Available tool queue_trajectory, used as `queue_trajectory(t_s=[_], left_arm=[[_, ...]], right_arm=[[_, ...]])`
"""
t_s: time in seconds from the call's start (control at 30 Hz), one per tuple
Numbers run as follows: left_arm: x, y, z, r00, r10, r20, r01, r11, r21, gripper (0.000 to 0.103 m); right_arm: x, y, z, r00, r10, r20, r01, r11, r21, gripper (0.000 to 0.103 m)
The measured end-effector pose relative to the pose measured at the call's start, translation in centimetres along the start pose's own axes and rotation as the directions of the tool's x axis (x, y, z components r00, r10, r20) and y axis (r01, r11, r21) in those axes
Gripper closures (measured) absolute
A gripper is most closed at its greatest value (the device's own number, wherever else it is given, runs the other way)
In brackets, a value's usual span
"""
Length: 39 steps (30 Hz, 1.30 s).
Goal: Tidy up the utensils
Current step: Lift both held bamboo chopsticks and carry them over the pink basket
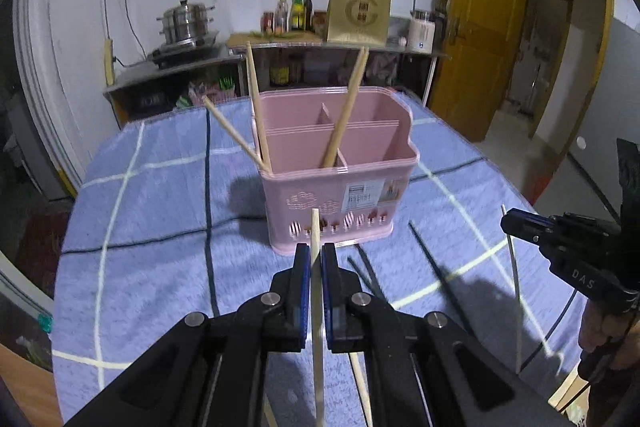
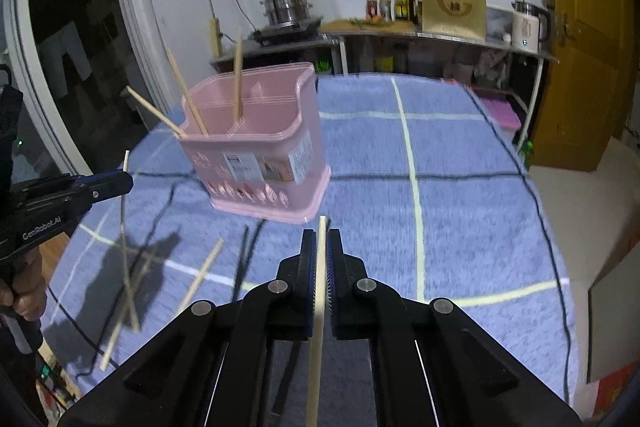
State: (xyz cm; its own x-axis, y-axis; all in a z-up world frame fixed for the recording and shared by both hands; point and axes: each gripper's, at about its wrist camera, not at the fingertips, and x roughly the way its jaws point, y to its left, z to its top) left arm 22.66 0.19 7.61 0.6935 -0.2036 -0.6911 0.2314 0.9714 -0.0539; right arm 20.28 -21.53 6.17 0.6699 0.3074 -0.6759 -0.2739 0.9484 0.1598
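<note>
A pink divided utensil holder (image 1: 340, 167) (image 2: 260, 155) stands on the blue checked tablecloth (image 1: 160, 227), with three wooden chopsticks (image 1: 256, 107) leaning in its compartments. My left gripper (image 1: 316, 251) is shut on a pale wooden chopstick (image 1: 315, 227), held above the cloth just in front of the holder. My right gripper (image 2: 321, 235) is shut on another pale chopstick (image 2: 321, 223), to the right of the holder. Each gripper also shows in the other's view, the right gripper (image 1: 508, 223) and the left gripper (image 2: 124, 183), both holding their sticks upright.
Black chopsticks (image 1: 432, 259) (image 2: 244, 259) and a loose wooden chopstick (image 2: 200, 279) lie on the cloth between the grippers. Behind the table is a counter with a steel pot (image 1: 184, 23), bottles (image 1: 296, 11), a gold box (image 1: 358, 13) and a kettle (image 2: 528, 27). A yellow door (image 1: 480, 27) stands at the right.
</note>
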Motion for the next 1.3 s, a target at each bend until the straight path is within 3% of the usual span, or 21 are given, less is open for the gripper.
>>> queue_trajectory(t_s=[0.4, 0.97, 1.3], left_arm=[[-3.2, 0.6, 1.5, 0.997, -0.006, 0.071, 0.007, 1.0, -0.012, 0.098], [-5.7, 0.1, 2.0, 0.993, -0.032, 0.109, 0.032, 0.999, 0.001, 0.098], [-6.7, 0.5, 4.3, 0.99, -0.056, 0.13, 0.059, 0.998, -0.013, 0.098]], right_arm=[[-3.6, 1.2, 2.3, 0.992, 0.022, 0.121, -0.018, 0.999, -0.034, 0.098], [-5.5, 2.2, 2.8, 0.984, 0.051, 0.168, -0.04, 0.997, -0.067, 0.099], [-5.7, 4.4, 5.2, 0.975, 0.099, 0.199, -0.08, 0.991, -0.105, 0.099]])
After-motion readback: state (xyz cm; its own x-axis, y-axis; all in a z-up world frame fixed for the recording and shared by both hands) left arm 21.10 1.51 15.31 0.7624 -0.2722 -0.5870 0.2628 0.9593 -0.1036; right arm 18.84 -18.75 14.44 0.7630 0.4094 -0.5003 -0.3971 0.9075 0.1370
